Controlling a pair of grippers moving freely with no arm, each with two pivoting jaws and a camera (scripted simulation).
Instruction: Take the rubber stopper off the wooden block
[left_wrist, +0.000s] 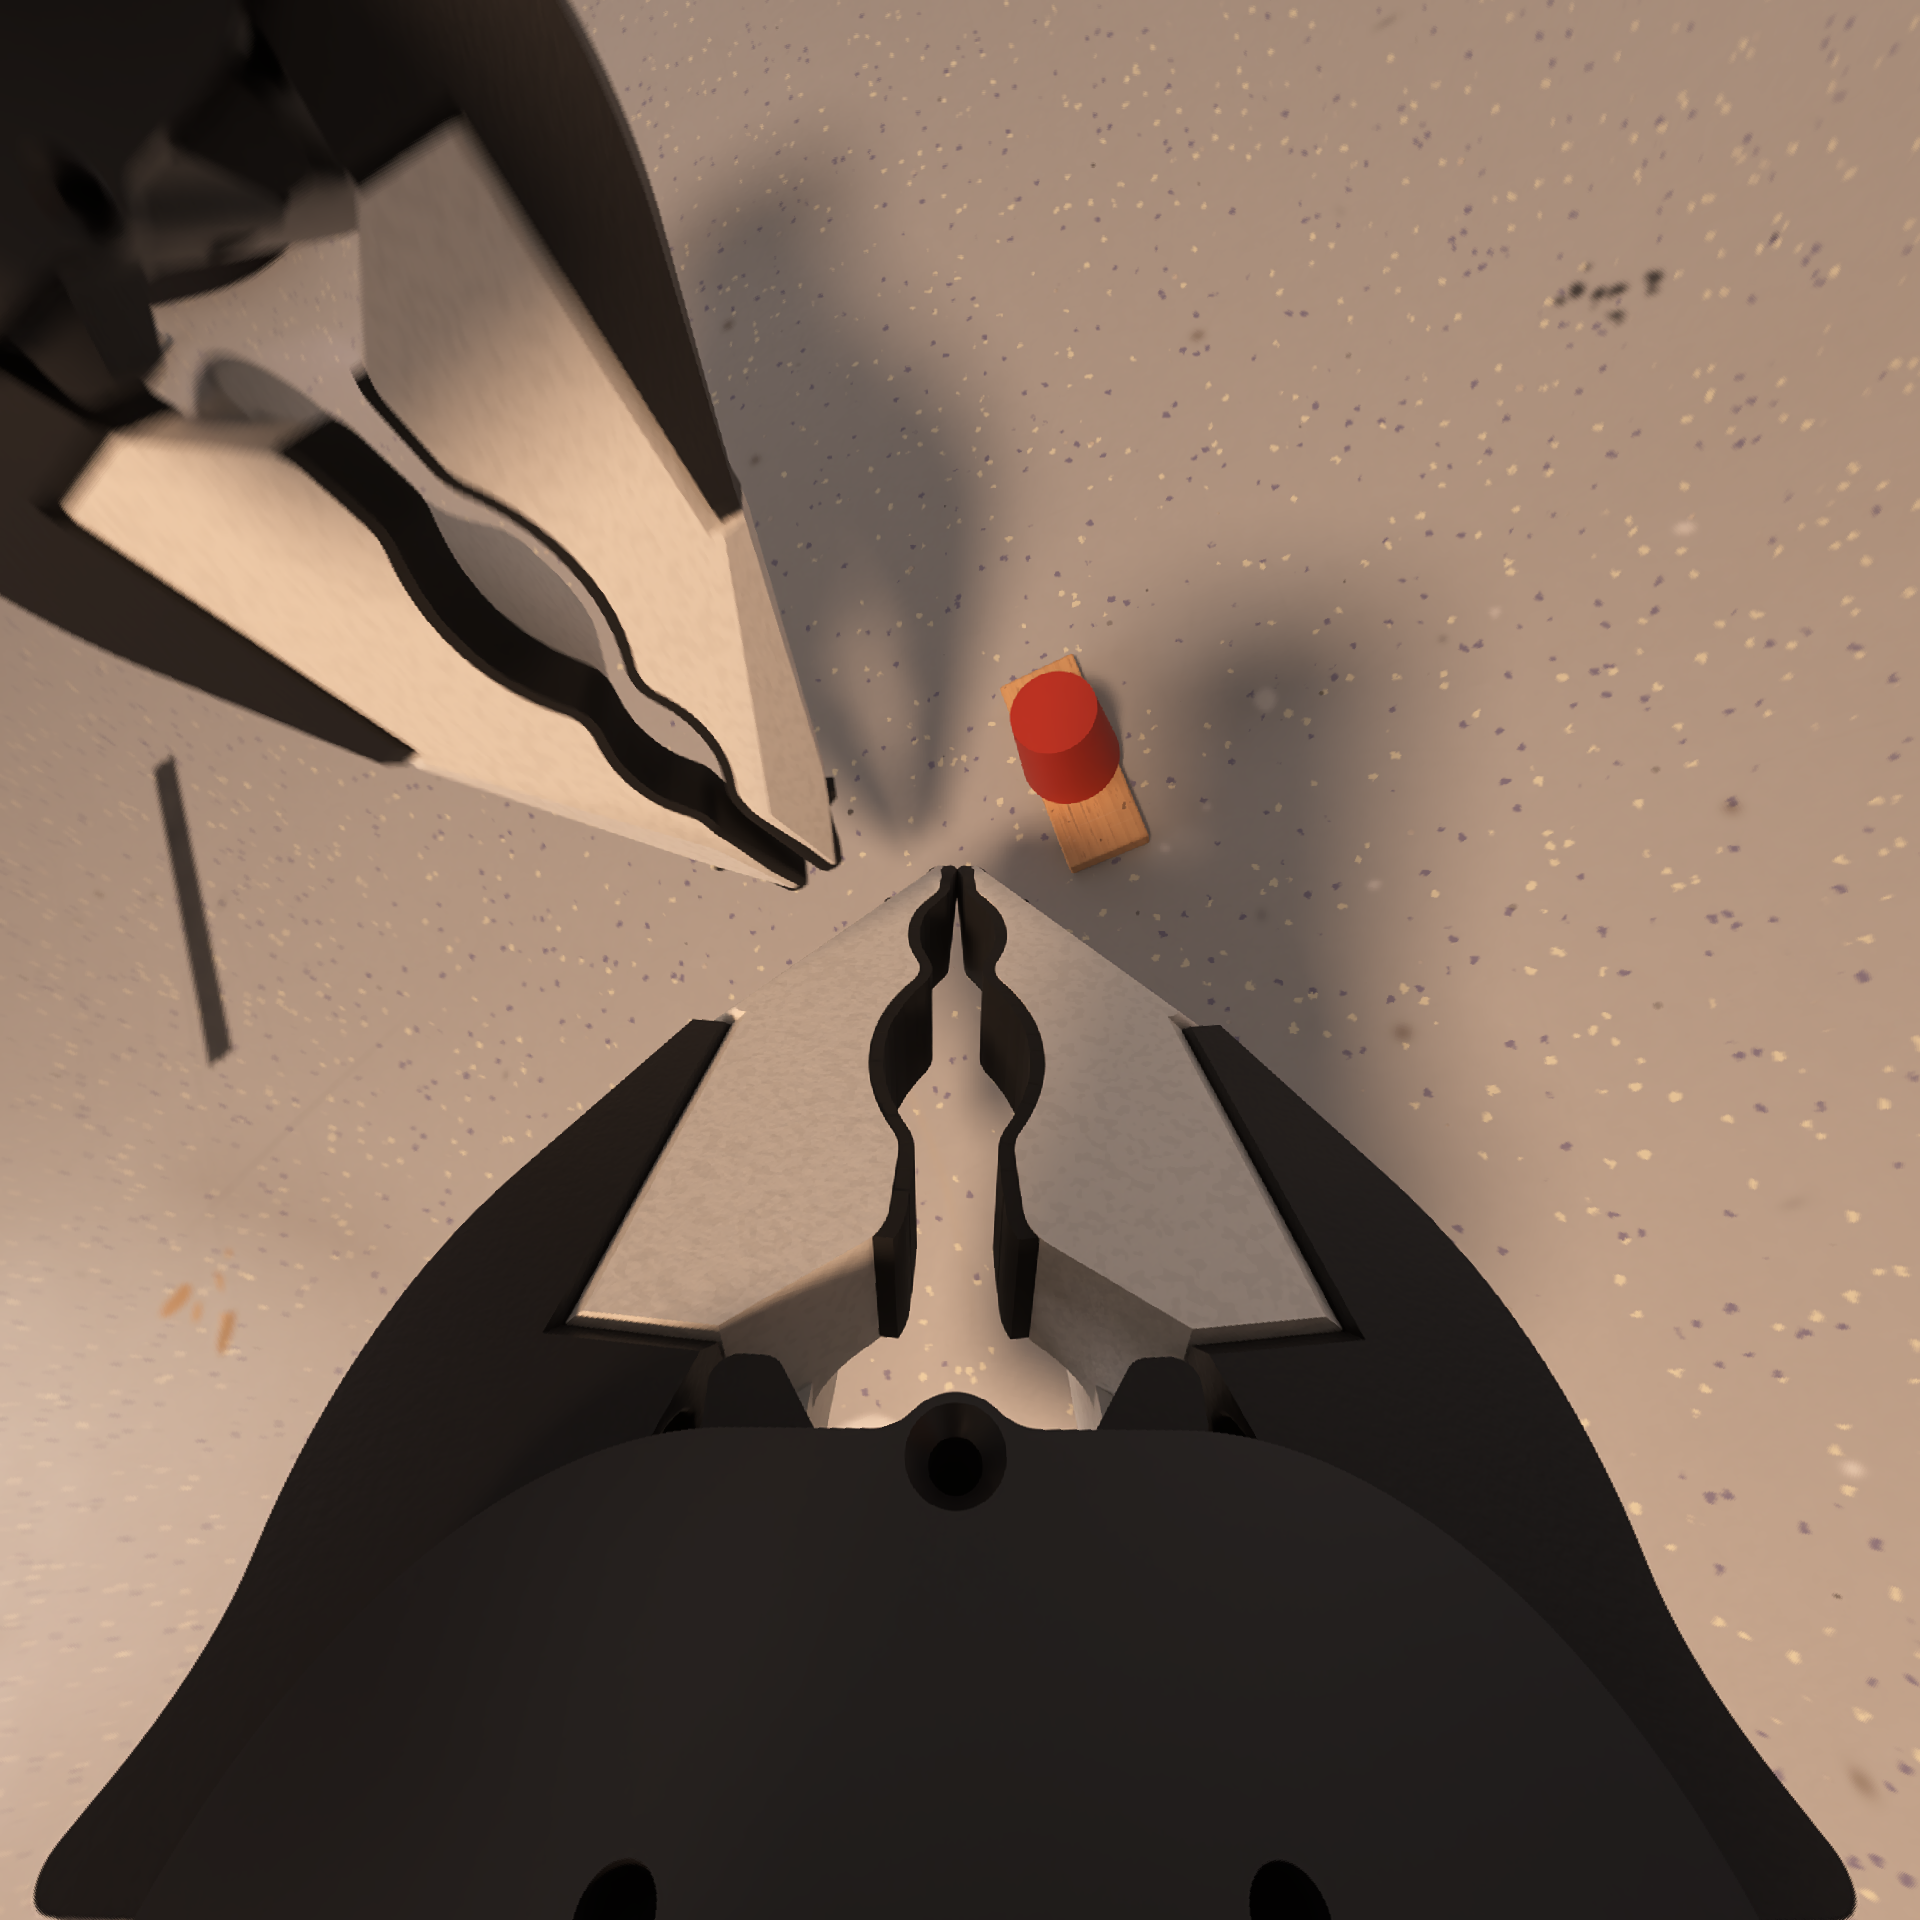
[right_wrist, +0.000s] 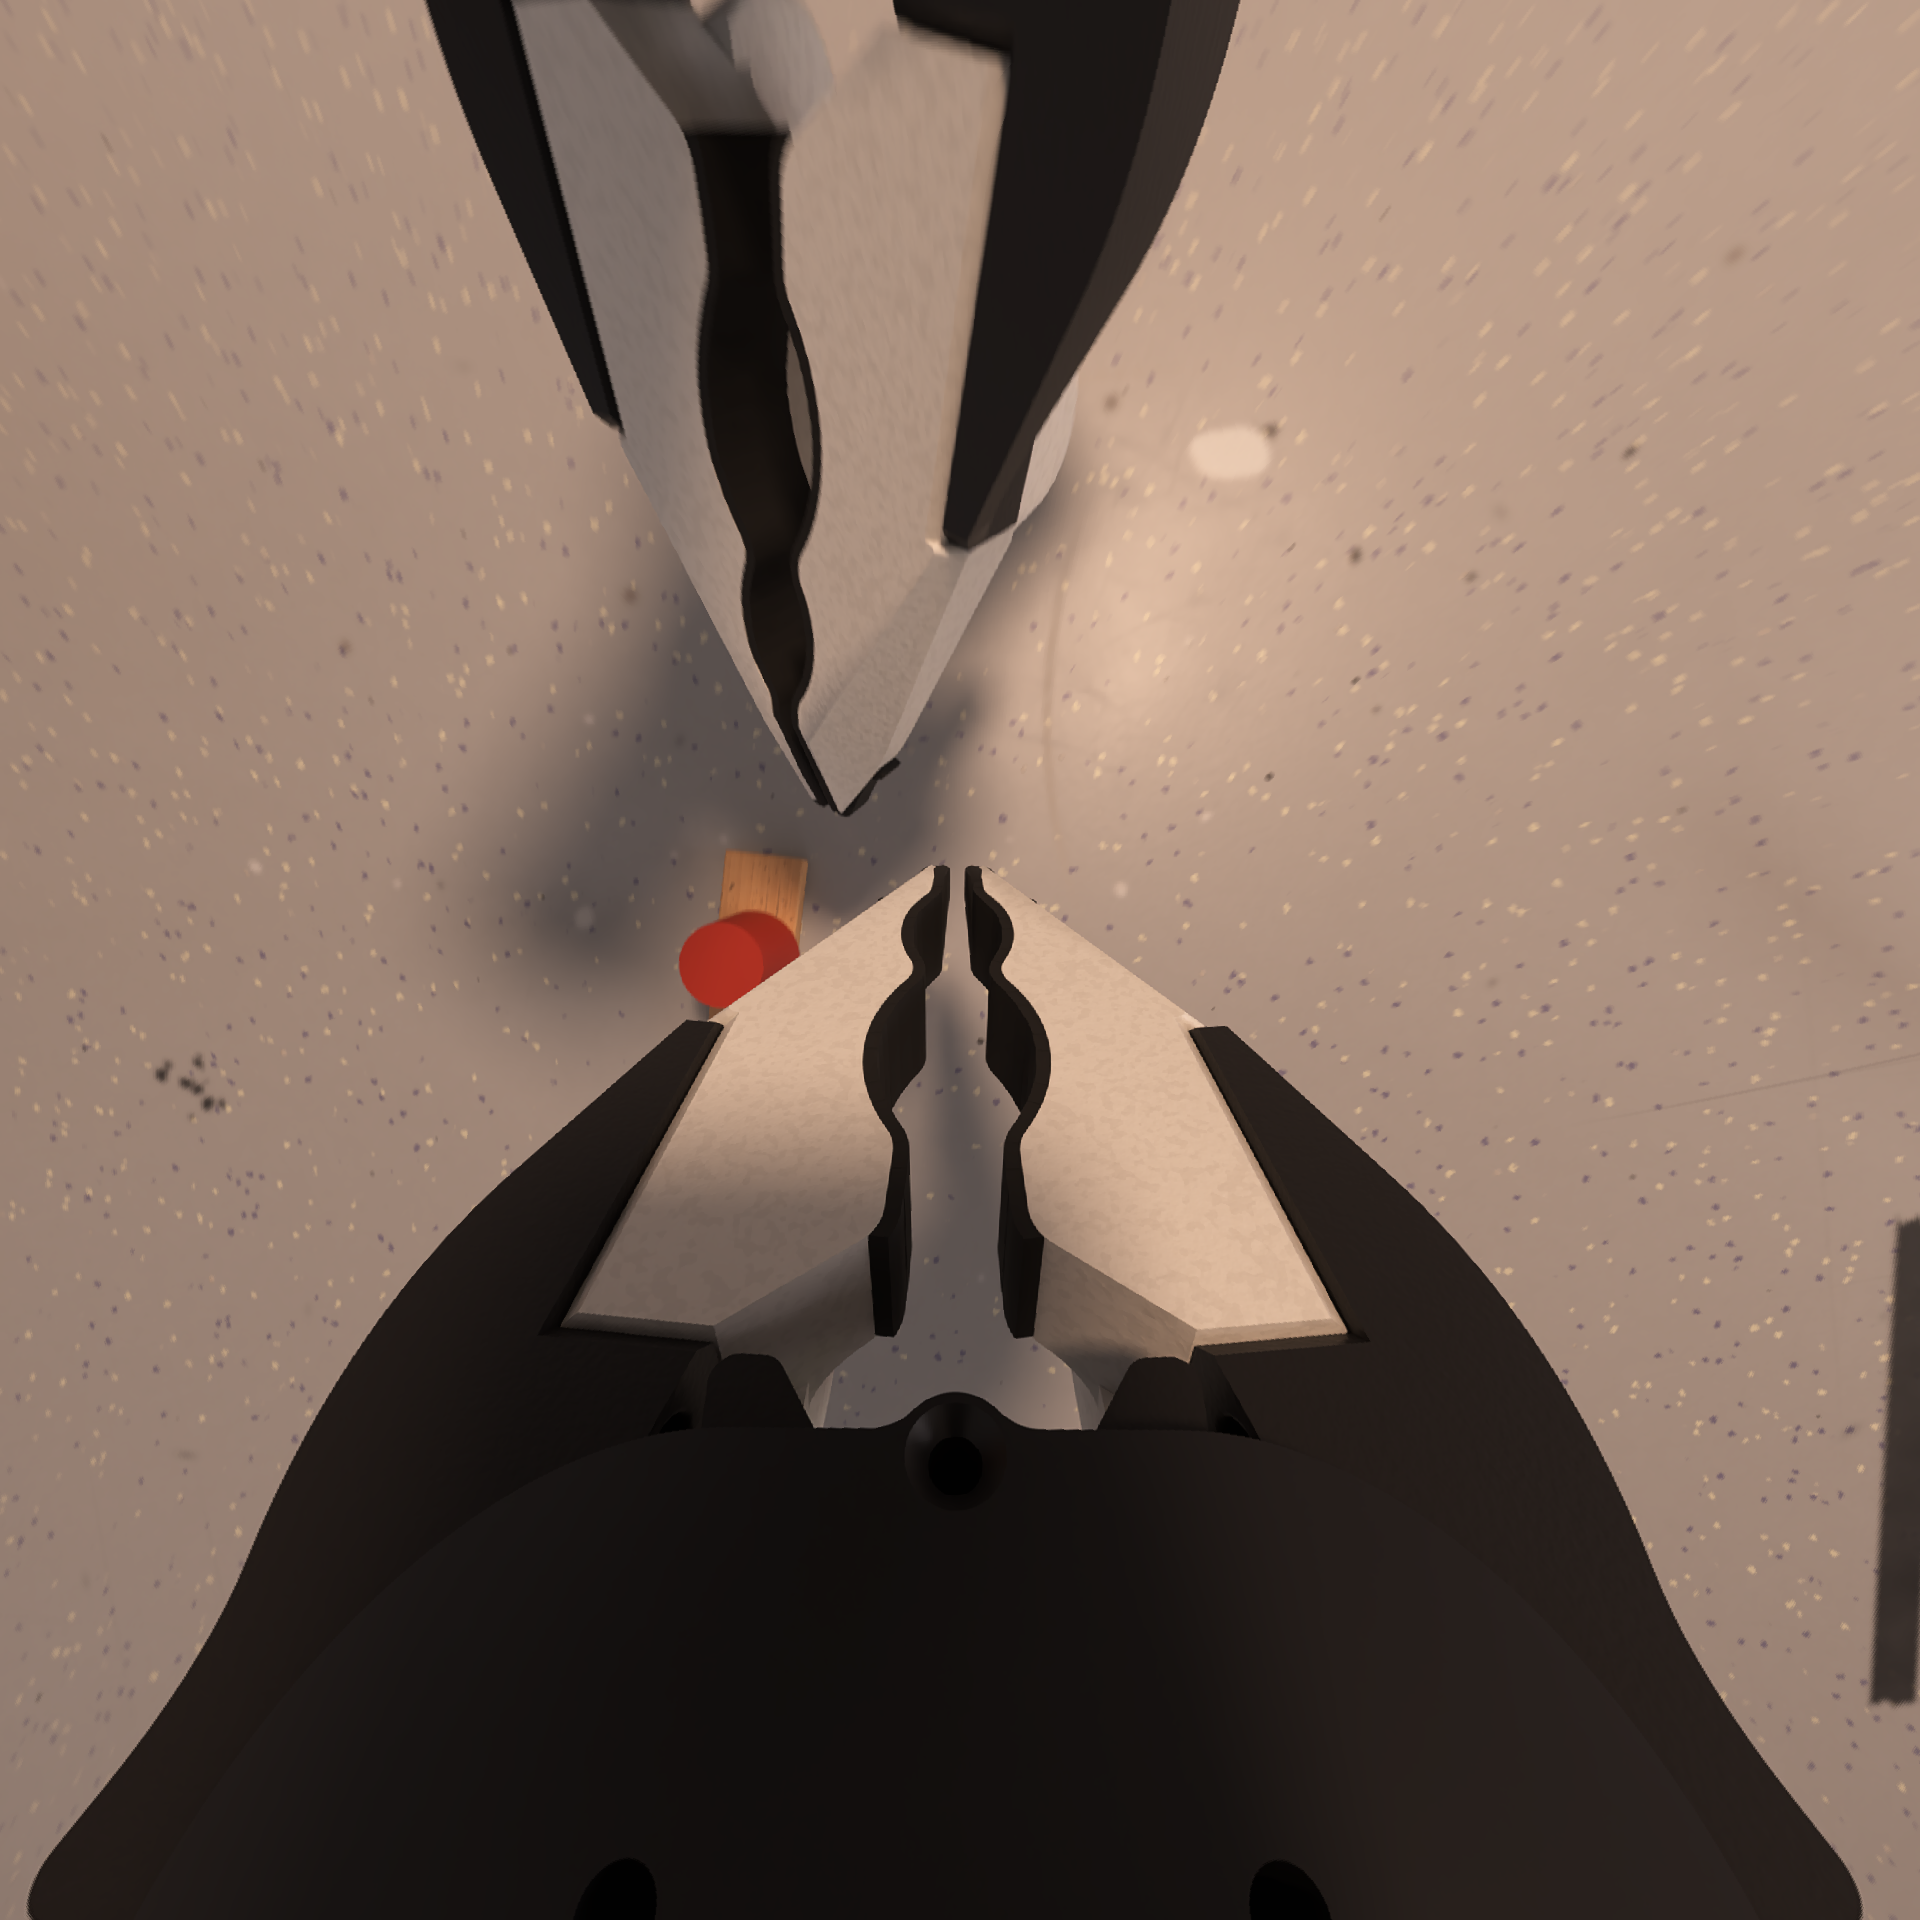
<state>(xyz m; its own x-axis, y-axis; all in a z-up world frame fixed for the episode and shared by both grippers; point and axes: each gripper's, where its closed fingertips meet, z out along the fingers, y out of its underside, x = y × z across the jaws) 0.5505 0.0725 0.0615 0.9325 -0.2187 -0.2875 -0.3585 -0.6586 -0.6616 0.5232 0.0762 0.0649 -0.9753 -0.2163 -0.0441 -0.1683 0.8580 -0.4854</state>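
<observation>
A red rubber stopper (left_wrist: 1062, 736) stands on a small flat wooden block (left_wrist: 1103, 826) on the speckled beige surface. In the left wrist view my left gripper (left_wrist: 956, 871) is shut and empty, just left of and short of the block. My right gripper (left_wrist: 816, 862) shows there at upper left, shut, its tips close to my left gripper's tips. In the right wrist view my right gripper (right_wrist: 957, 871) is shut and empty, and the stopper (right_wrist: 727, 961) and block (right_wrist: 764, 883) sit to its left, partly hidden by its left finger. The left gripper (right_wrist: 847, 800) hangs opposite, shut.
A dark thin bar lies on the surface at the left (left_wrist: 192, 909) and shows at the right edge in the right wrist view (right_wrist: 1901, 1475). Dark specks (left_wrist: 1605, 296) and a pale round spot (right_wrist: 1229, 454) mark the surface. Grippers' shadows surround the block.
</observation>
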